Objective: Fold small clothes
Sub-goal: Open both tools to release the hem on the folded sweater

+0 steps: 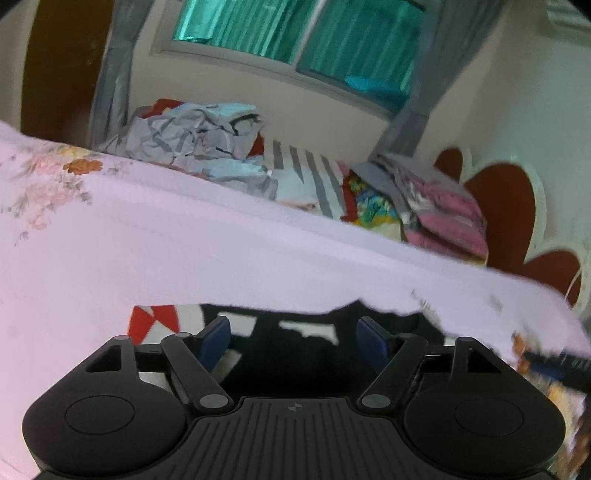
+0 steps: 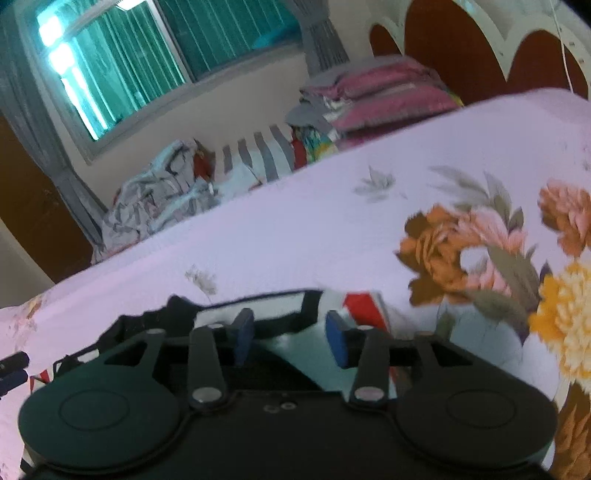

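Observation:
A small black, white and red garment (image 1: 295, 328) lies flat on the pink floral bedsheet (image 1: 221, 251). My left gripper (image 1: 293, 338) is open just above it, blue pads spread wide over the black part. In the right wrist view the same garment (image 2: 280, 306) lies under my right gripper (image 2: 290, 338), which is also open, its blue pads apart over the white and black edge. A red patch (image 2: 364, 306) of the garment shows just right of the right pad. The tips of the left gripper (image 2: 11, 367) show at the far left edge.
A heap of crumpled grey and white clothes (image 1: 192, 136) and a striped cloth (image 1: 306, 173) lie at the far side of the bed. Pink folded bedding (image 1: 443, 214) is stacked by the brown headboard (image 1: 509, 206). A window with teal curtains (image 1: 295, 33) is behind.

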